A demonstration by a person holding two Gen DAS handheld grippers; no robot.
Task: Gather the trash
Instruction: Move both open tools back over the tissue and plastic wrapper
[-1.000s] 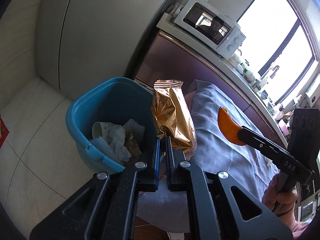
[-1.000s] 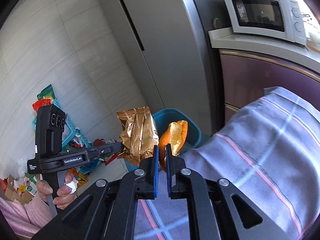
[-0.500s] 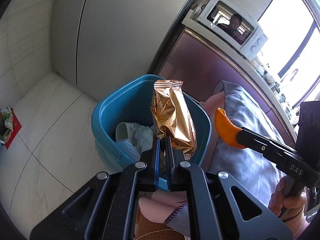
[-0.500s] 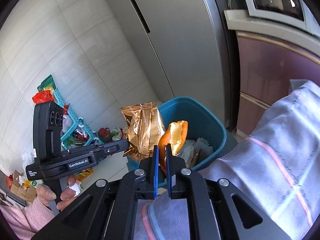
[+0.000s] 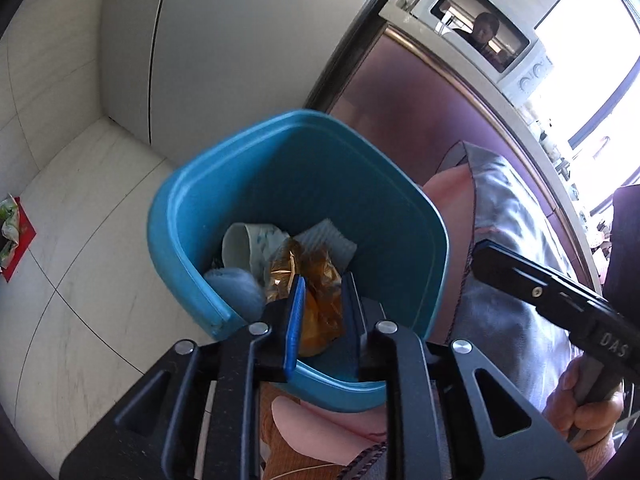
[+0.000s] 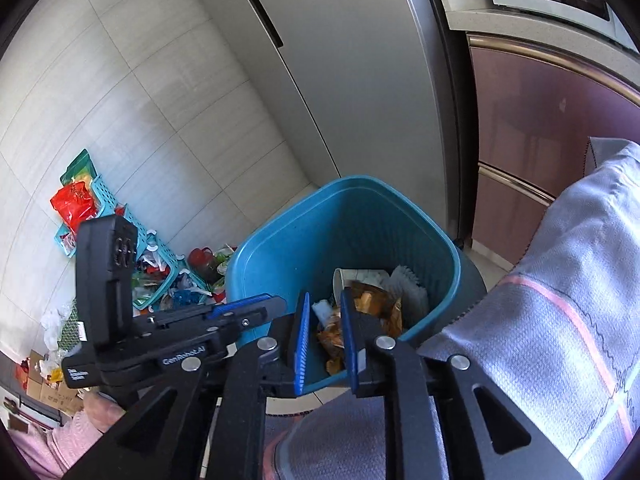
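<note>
Left wrist view: left gripper (image 5: 322, 312) sits over the teal plastic bin (image 5: 188, 256), blue ribbed pads spread apart w/ nothing pinched. Bin is smooth-walled, rounded-square w/ a thick rolled rim, standing on pale glossy floor tiles (image 5: 72, 184) next to the grey fridge (image 5: 240, 40). Inside: gold foil snack bag (image 5: 316, 276), crinkled & shiny, lying on top of the pile; white paper cup (image 5: 236, 244) on its side; corrugated white paper liner (image 5: 328, 236); a pale blue fuzzy-looking lump (image 5: 236, 288) by the near-left wall. Right gripper (image 5: 480, 250) comes in from the right, matte black body w/ blue pad edge, tip just above the bin's right rim.

Right wrist view: right gripper (image 6: 323, 332) also parted, pads apart & empty, aimed into the same bin (image 6: 256, 264). Foil bag (image 6: 376, 304) is crumpled among the trash, w/ an orange-ish piece (image 6: 332, 336) below it; can't tell if that's peel or more wrapper. Left gripper (image 6: 248, 304) is just beside the bin's left rim. Grey woven tablecloth (image 6: 560, 340) w/ pink & white stripes drapes at right. Perforated teal baskets (image 6: 160, 264) & bright wrappers litter the floor at left
</note>
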